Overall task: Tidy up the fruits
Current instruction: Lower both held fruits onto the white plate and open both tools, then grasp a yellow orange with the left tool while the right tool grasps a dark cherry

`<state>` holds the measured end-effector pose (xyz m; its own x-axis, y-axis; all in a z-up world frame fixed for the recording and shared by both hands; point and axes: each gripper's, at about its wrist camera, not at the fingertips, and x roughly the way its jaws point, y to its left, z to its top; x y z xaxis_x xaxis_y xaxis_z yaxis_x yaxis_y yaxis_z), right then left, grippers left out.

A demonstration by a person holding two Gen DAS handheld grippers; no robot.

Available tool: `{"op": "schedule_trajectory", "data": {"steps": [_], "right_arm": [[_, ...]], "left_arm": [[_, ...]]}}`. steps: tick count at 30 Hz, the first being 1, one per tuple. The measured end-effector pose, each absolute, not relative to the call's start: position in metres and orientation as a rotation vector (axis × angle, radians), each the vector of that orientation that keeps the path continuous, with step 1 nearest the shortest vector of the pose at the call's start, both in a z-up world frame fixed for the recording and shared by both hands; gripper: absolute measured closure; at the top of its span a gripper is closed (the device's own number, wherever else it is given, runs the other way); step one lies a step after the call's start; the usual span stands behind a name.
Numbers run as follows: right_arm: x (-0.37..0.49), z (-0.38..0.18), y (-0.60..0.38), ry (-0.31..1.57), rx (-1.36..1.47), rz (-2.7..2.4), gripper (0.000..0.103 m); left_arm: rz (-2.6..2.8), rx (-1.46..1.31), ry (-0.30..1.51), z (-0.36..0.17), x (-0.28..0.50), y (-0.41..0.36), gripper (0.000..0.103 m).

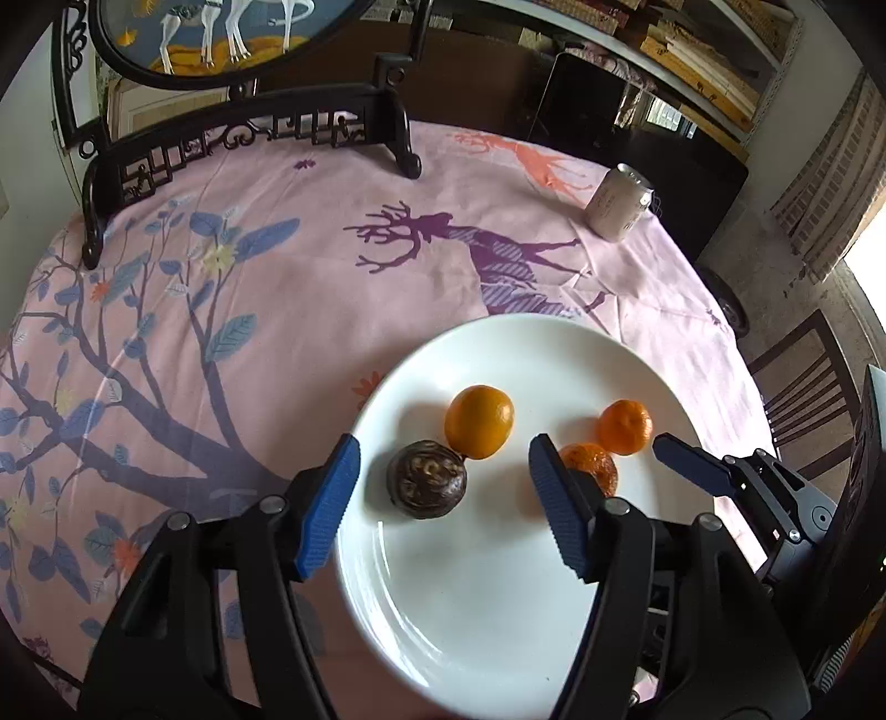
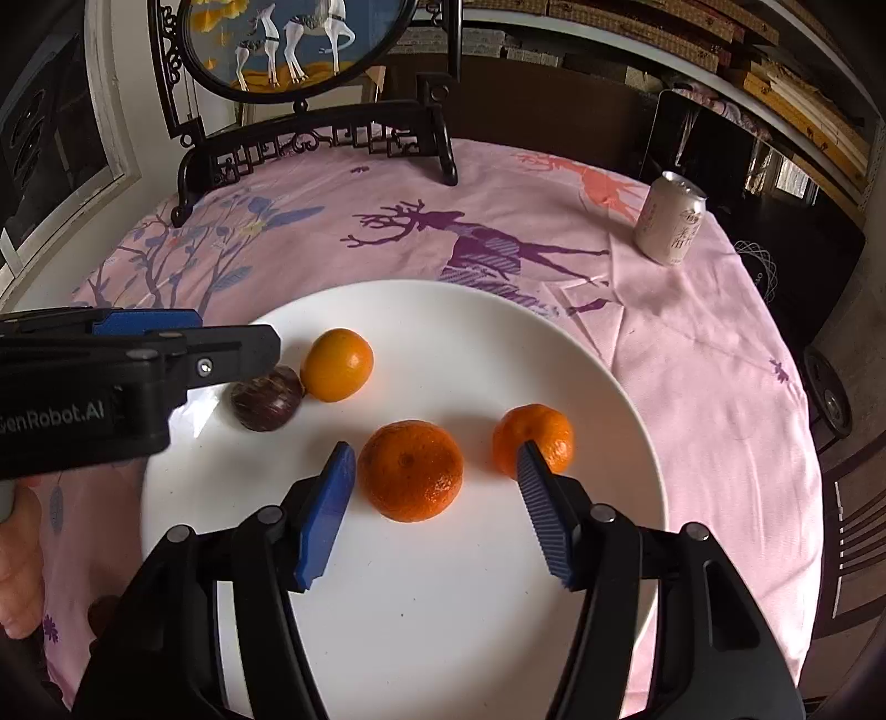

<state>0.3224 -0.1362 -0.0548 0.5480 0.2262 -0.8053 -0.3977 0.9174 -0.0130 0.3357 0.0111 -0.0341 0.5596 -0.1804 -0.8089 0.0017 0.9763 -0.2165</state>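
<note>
I see 4 fruits on the white plate (image 2: 581, 354): a dark passion fruit (image 1: 426, 479) touching a yellow-orange citrus (image 1: 479, 421), plus 2 mandarins. My left gripper (image 1: 443, 498) stands released around the passion fruit, pads clear. My right gripper (image 2: 434, 512) stands released around the nearer mandarin (image 2: 410, 471), with the other mandarin (image 2: 540, 435) just beyond.

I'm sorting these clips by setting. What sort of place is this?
Probably a home dining room: a round table under a pink deer-print tablecloth, a wooden chair beside it, and an ornamental painted screen on a carved stand.
</note>
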Motion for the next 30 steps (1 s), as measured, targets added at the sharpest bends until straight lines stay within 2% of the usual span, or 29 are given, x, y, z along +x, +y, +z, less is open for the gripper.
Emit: {"op": "schedule_trajectory", "data": {"steps": [6, 10, 17, 23, 30], "right_arm": [[0.256, -0.019, -0.157, 0.883, -0.158, 0.364, 0.04], [0.188, -0.018, -0.167, 0.837, -0.137, 0.374, 0.026], [0.109, -0.02, -0.174, 0.79, -0.16, 0.328, 0.026], [0.087, -0.033, -0.175, 0.787, -0.188, 0.298, 0.026], [0.104, -0.065, -0.187, 0.838, -0.141, 0.272, 0.026]], "left_arm": [[-0.148, -0.154, 0.87, -0.004, 0.258, 0.017, 0.029], [-0.136, -0.131, 0.805, -0.006, 0.195, 0.023, 0.029], [-0.132, -0.063, 0.803, -0.035, 0.112, 0.023, 0.027], [-0.174, -0.07, 0.881, -0.064, 0.073, 0.021, 0.026], [-0.208, -0.043, 0.928, -0.079, 0.061, 0.008, 0.026]]}}
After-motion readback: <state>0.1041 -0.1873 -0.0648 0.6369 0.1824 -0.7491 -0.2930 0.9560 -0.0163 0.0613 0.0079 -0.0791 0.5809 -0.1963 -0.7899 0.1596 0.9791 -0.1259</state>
